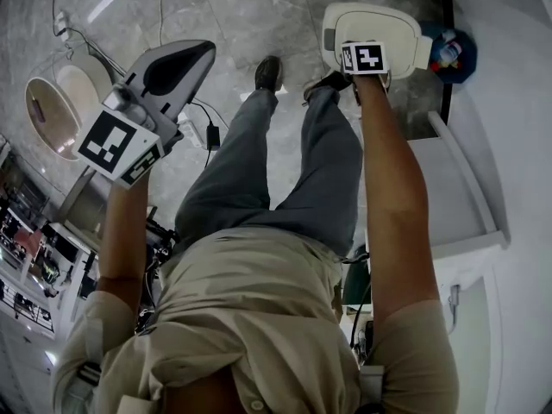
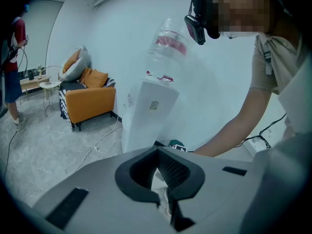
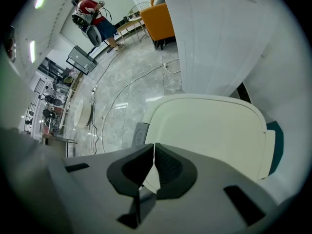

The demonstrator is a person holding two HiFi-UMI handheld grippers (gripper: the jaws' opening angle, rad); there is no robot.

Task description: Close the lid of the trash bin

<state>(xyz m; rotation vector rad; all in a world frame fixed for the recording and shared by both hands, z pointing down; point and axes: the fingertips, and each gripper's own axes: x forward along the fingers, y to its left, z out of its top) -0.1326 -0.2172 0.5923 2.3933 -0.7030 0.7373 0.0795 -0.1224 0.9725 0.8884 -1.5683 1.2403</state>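
Far left of the head view: a round white side table (image 1: 53,110) on the grey marble floor (image 1: 250,7). Just right of it, the left gripper (image 1: 194,59), held well up off the floor and pointing toward the upper right, marker cube facing the camera.

In the left gripper view: jaws pressed together at the tips, nothing pinched between them. Beyond them, an orange armchair (image 2: 90,99) at left, a tall white water dispenser (image 2: 151,113) at centre, and the person's outstretched arm (image 2: 239,126) at right.

Centre of the head view: grey trouser legs (image 1: 285,162) and a dark shoe (image 1: 268,73).

Upper right: the cream trash bin lid (image 1: 379,20), just past the feet. Looks to lie flat, already down. Over its near edge, the right gripper (image 1: 366,59) at the end of a straight arm. Touching or not, cannot tell from here.

In the right gripper view: jaws closed on each other and empty. Shows the lid spread across the centre and right of the frame, just past the tips.

Far right of the head view: a blue object (image 1: 450,54) beside the bin.
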